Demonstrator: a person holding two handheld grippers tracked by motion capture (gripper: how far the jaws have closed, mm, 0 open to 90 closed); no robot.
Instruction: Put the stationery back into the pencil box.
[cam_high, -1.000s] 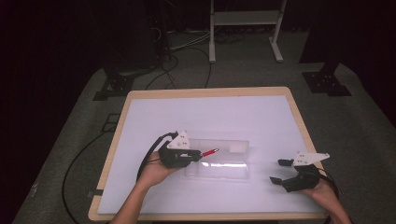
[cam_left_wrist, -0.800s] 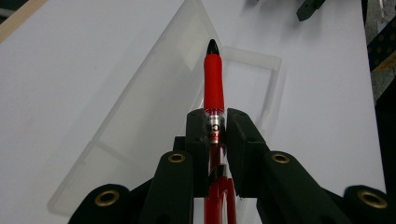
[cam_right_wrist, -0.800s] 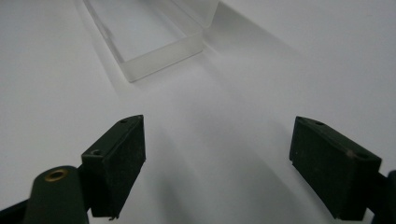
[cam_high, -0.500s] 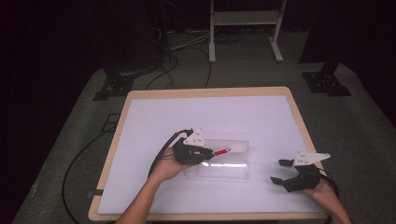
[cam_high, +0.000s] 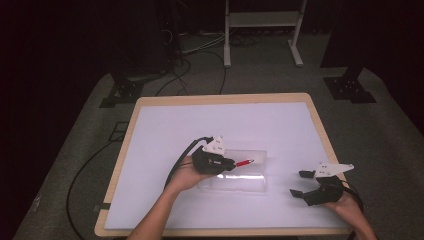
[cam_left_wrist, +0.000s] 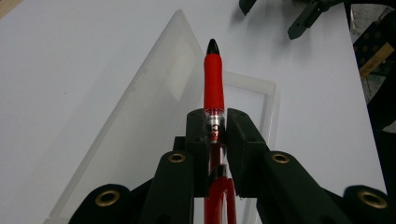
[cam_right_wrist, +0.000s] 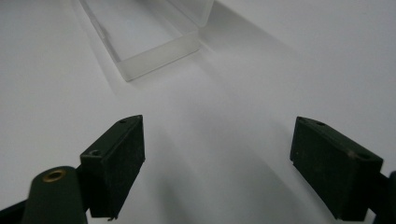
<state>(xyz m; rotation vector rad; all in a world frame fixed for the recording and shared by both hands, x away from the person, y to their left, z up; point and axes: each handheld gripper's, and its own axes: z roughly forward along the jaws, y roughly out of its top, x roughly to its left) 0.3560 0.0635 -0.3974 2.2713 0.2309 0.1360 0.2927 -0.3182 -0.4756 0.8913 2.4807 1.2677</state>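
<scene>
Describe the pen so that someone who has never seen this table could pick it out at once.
Start at the white table top with the pale wooden rim. Near its middle lies an open clear plastic box, and over it the left claw clamps a slim red pen with a black tip. It is the one red thing on the table.

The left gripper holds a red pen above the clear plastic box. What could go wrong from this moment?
1. The left gripper clamps the red pen far back on its barrel, so the long front part could pivot or slip in the pads.
2. The clear box is light and nothing holds it: the right gripper waits open, apart from it. A nudge from the pen could push the box across the table.
</scene>
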